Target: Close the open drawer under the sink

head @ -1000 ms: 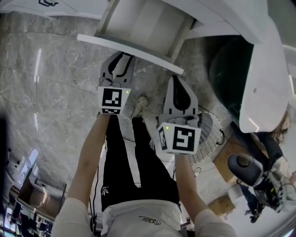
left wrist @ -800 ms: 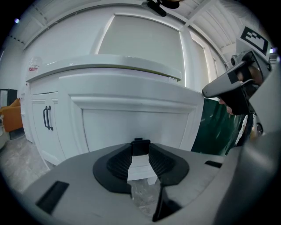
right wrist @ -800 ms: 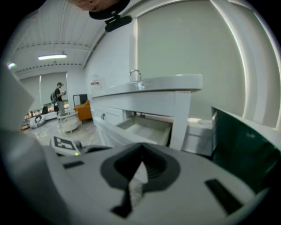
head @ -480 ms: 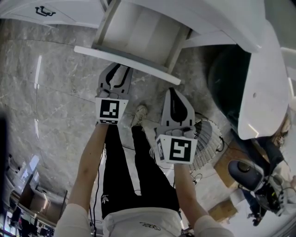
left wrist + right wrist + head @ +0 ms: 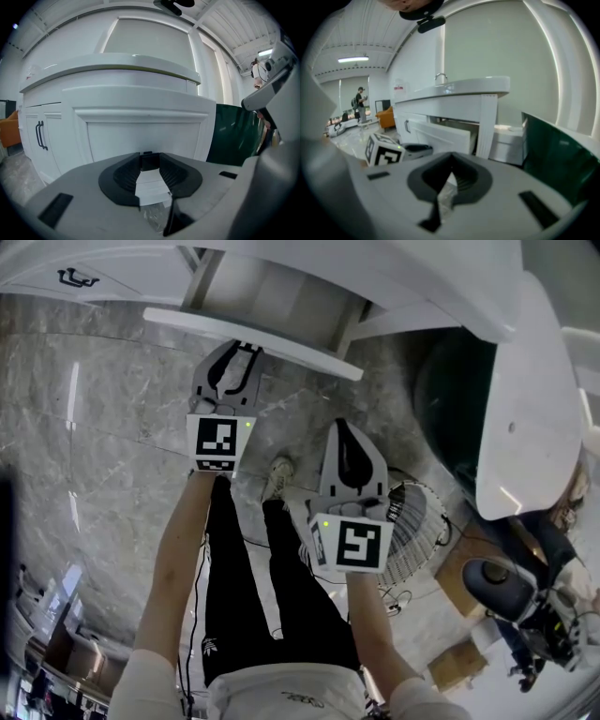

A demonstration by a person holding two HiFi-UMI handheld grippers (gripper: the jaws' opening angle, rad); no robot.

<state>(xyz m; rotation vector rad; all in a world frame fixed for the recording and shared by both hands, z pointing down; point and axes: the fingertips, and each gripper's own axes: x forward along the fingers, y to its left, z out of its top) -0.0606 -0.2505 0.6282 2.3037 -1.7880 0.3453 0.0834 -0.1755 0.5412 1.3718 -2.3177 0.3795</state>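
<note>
The white drawer stands pulled out under the sink counter. Its framed front panel fills the left gripper view. My left gripper points straight at that panel with its tips at the panel's face, seemingly touching it. Its jaws stand a narrow gap apart with nothing between them. My right gripper hangs back and to the right, short of the drawer, shut and empty. In the right gripper view the drawer juts out below the counter and its tap, with the left gripper's marker cube in front.
A cabinet door with a black handle is left of the drawer. A dark green bin stands at the right, and a wire basket sits on the marble floor. My legs and shoes are below the grippers. A person stands far off.
My left gripper has moved forward, up to the drawer's front panel. The right gripper has stayed about where it was.
</note>
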